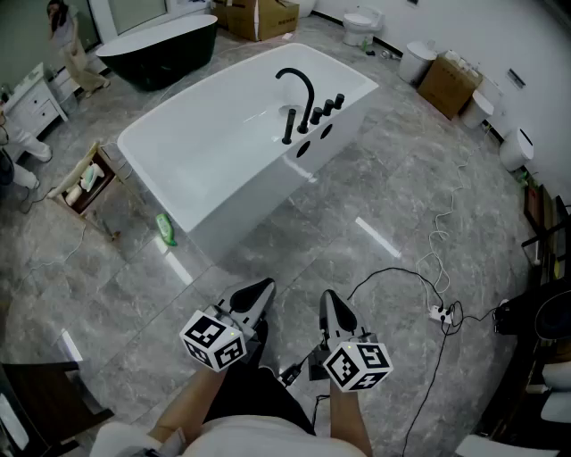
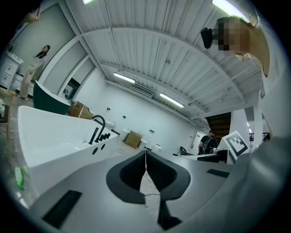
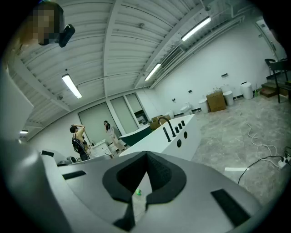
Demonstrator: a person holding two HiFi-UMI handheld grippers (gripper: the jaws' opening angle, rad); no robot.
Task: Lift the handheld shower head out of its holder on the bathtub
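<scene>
The white bathtub [image 1: 214, 156] stands on the grey floor well ahead of me. On its rim at the right end are a black arched faucet [image 1: 299, 82], a row of black knobs [image 1: 327, 107] and the slim black handheld shower head [image 1: 287, 125] standing upright in its holder. The same shower head shows small in the left gripper view [image 2: 95, 135] and in the right gripper view [image 3: 166, 133]. My left gripper [image 1: 265, 286] and right gripper [image 1: 327, 297] are low in the head view, far short of the tub. Both are shut with nothing between the pads [image 2: 157, 170] [image 3: 159, 170].
A black bathtub [image 1: 161, 49] and cardboard boxes [image 1: 263, 16] stand behind the white one. A small wooden rack [image 1: 85, 183] and a green bottle [image 1: 165, 230] lie left of it. Cables and a power strip [image 1: 440, 312] trail at right. Two people [image 3: 79, 139] stand far off.
</scene>
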